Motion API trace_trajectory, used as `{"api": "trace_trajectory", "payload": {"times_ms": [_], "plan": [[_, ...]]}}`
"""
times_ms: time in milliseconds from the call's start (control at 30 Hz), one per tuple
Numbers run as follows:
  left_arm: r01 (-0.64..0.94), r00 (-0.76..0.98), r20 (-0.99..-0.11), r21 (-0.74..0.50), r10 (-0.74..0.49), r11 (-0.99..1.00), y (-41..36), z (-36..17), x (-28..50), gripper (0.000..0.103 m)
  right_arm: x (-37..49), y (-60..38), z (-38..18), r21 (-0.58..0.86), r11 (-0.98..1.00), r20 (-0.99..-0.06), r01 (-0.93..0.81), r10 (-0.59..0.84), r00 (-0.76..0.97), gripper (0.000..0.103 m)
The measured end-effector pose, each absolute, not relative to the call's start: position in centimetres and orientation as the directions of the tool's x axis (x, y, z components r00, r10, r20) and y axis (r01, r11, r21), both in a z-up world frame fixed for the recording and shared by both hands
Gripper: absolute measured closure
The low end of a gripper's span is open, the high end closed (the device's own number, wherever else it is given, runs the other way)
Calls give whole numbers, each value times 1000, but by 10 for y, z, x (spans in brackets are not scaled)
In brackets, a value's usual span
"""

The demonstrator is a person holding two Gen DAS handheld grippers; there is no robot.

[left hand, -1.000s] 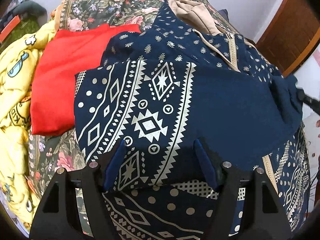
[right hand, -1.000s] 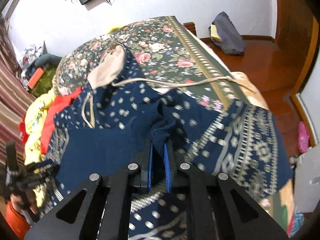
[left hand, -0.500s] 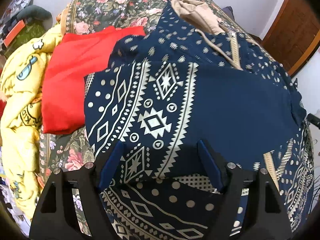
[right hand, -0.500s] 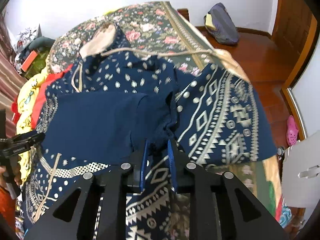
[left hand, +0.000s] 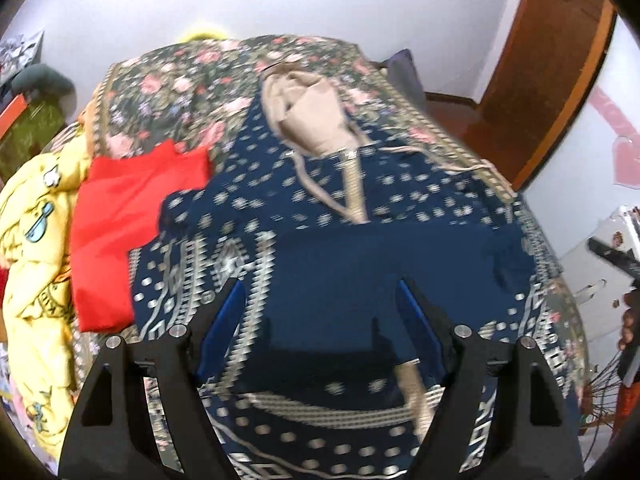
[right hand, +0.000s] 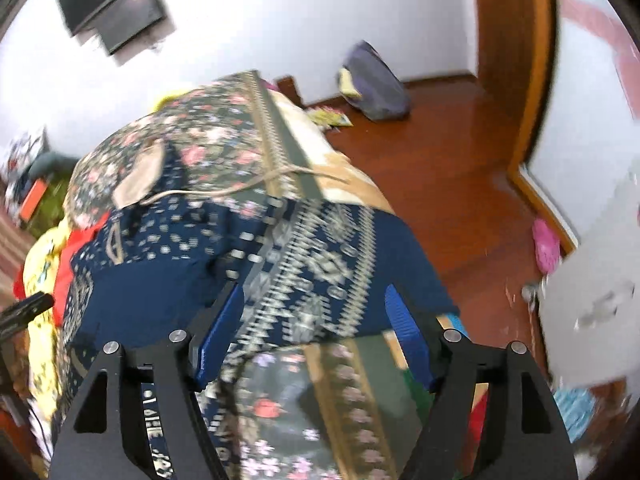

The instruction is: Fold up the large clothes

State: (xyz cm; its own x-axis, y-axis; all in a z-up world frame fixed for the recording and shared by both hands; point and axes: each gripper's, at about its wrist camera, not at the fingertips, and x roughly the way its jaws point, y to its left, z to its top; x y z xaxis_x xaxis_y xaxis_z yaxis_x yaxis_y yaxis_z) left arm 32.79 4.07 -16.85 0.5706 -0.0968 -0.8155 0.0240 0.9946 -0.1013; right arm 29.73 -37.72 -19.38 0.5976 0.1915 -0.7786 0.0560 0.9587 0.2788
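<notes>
A large navy hooded garment (left hand: pixel 352 264) with cream geometric print and a tan-lined hood (left hand: pixel 316 120) lies spread on a floral bedspread (left hand: pixel 188 80). One sleeve is folded across its middle. My left gripper (left hand: pixel 320 312) hovers open above the plain navy sleeve, nothing between its blue pads. In the right wrist view the same garment (right hand: pixel 312 264) drapes over the bed's right edge. My right gripper (right hand: pixel 316 320) hangs above that patterned part, its jaws opening and no cloth between them.
A red garment (left hand: pixel 120 216) and a yellow printed quilt (left hand: pixel 32 248) lie left of the navy one. A wooden floor (right hand: pixel 460 160), a purple bag (right hand: pixel 376 84) and a door frame (right hand: pixel 520 60) lie to the right of the bed. A pink slipper (right hand: pixel 546 246) sits by the wall.
My right gripper let go of the navy sleeve cuff, opened wide and moved right toward the bed's edge. My left gripper rose and pulled back, staying open.
</notes>
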Motion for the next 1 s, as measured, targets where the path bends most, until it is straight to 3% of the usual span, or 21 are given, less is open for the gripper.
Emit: {"api": "trace_trajectory", "payload": {"times_ms": [300,467,633,733,800,867,1000], "plan": [[95,546,-828,-94,-131,991,7,-182,334,26,314,-419,-269,467,851,-815,240,309,490,33],[74,530,-841,-80,-107,994,12,-193,340,26,330,-432,-285,562,763,-779,321,357,516,30],[32,521,-847,-104,-105,994,26,-199,341,26,350,-437,-290,569,730,-779,378,332,531,33],[19,519,-849,-100,-95,995,32,-201,340,26,356,-435,-286,545,747,-786,381,296,543,47],[15,521,-849,-88,-83,996,33,-201,339,26,359,-429,-276,500,784,-797,369,250,550,70],[12,525,-848,-77,-72,997,35,-201,338,26,358,-429,-266,475,806,-795,352,222,565,86],[9,541,-839,-69,-63,998,36,-196,334,26,353,-419,-227,444,851,-750,281,181,636,92]]}}
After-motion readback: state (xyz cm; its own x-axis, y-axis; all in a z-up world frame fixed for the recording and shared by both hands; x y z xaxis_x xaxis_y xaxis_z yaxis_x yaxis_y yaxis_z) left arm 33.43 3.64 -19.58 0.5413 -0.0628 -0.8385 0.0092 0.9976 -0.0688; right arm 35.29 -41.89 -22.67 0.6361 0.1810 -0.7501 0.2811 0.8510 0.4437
